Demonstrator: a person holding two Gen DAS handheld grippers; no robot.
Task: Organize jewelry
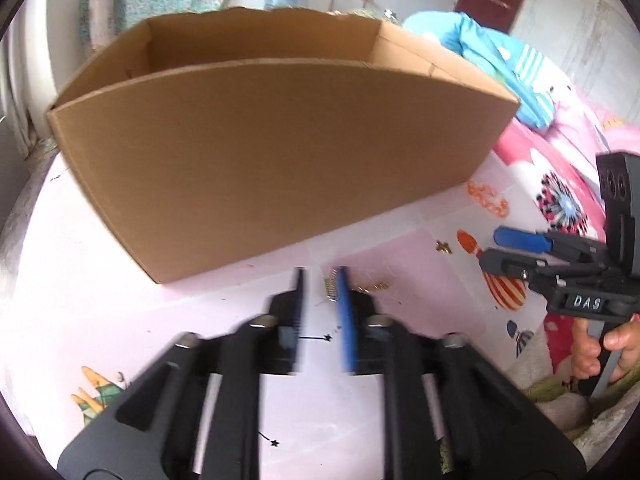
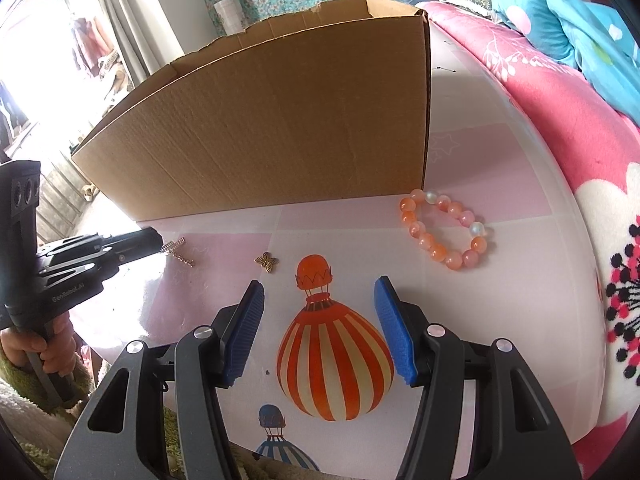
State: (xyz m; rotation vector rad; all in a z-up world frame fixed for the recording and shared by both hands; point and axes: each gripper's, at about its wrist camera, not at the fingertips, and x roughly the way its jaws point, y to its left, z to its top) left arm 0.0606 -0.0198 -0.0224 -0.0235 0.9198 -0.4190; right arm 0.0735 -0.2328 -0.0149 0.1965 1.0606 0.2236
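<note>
My left gripper (image 1: 320, 276) points down at the pink tablecloth just in front of the cardboard box (image 1: 280, 152). Its blue pads stand a narrow gap apart. A small gold chain piece (image 1: 329, 285) lies at the tips beside the right pad, with neither pad pressing on it. In the right wrist view the same gold chain piece (image 2: 178, 252) lies just off the left gripper's fingertips (image 2: 154, 240). My right gripper (image 2: 320, 286) hovers open and empty over a printed balloon. A gold butterfly charm (image 2: 266, 263) and an orange bead bracelet (image 2: 444, 232) lie on the cloth ahead of it.
The open box (image 2: 280, 128) fills the far side of the table. More small gold bits (image 1: 374, 288) lie right of the left gripper. A pink floral blanket (image 2: 580, 160) and blue bedding (image 2: 580, 20) border the table's right edge. A hand (image 1: 592, 354) holds the right gripper's handle.
</note>
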